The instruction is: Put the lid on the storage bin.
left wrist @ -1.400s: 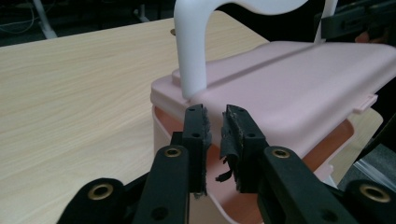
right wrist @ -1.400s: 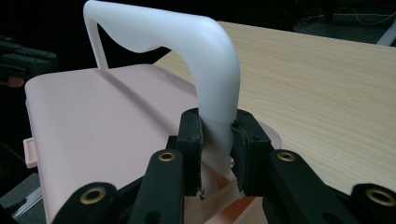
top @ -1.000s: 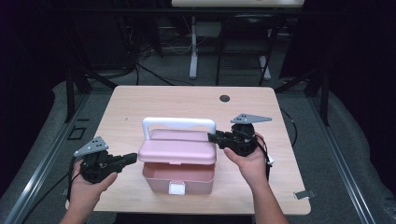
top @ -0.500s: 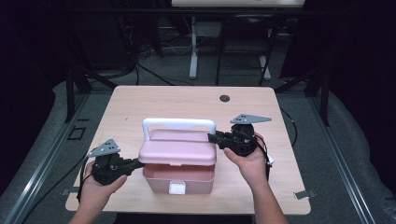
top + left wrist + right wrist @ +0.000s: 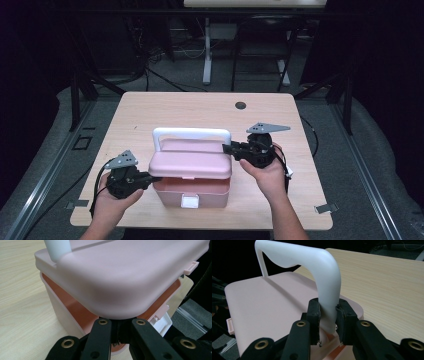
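The left gripper [image 5: 145, 179] has slid in at 9 o'clock and pushed up the pink lid [image 5: 191, 163], jaws nearly closed, holding nothing, while the right gripper [image 5: 229, 149] squeezes the white handle [image 5: 191, 134], so the box [image 5: 191, 192] is opening.

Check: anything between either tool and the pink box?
Nothing visible. The left tool is already at the lid's left edge, lid lifted off the box; the right tool clamps the white handle.

Left tongs [image 5: 146, 178] reached the lid [image 5: 192, 164], apparently lifting it
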A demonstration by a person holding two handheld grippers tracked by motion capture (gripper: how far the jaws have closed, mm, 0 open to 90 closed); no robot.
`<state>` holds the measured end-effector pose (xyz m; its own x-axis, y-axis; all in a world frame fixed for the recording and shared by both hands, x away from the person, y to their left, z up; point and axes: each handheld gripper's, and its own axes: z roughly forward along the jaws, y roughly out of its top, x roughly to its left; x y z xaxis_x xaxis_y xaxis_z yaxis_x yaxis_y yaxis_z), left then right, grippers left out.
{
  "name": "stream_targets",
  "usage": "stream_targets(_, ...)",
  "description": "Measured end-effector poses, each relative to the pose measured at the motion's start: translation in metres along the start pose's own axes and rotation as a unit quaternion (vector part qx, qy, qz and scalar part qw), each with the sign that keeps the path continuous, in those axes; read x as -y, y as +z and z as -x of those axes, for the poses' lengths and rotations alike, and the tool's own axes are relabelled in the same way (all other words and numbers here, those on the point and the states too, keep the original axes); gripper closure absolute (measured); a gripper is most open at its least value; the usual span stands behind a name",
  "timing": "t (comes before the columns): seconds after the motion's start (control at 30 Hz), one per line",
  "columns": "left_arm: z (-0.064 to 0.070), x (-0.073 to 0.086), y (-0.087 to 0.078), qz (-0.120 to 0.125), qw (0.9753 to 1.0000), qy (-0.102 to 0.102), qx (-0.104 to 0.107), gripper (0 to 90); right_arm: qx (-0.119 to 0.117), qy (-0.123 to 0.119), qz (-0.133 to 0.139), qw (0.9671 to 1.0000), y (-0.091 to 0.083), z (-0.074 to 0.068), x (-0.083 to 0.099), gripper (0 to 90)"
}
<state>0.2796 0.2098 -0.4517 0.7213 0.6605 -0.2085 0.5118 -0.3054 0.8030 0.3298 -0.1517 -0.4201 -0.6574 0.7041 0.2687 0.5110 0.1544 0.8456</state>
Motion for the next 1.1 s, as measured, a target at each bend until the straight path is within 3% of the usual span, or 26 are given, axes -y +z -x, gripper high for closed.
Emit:
stream_targets(0.3,0.001,0.0,-0.001,0.001,1.0,0.001,-0.003,89.8,0.001,-0.001,-0.005,1.0,0.0,0.0,0.001,72.8)
stream_targets(0.47,0.0,-0.002,-0.002,0.004,1.0,0.003,-0.005,89.8,0.024,-0.012,0.0,0.9996,-0.006,-0.003,0.0,69.8)
stream_targets(0.93,-0.001,-0.009,-0.004,0.013,0.9999,0.003,-0.004,89.8,0.043,0.0,0.024,0.9988,-0.024,0.002,0.005,72.3)
stream_targets(1.1,-0.001,-0.015,-0.006,0.016,0.9998,0.005,-0.006,89.8,0.045,0.0,0.021,0.9988,-0.027,0.002,0.006,72.3)
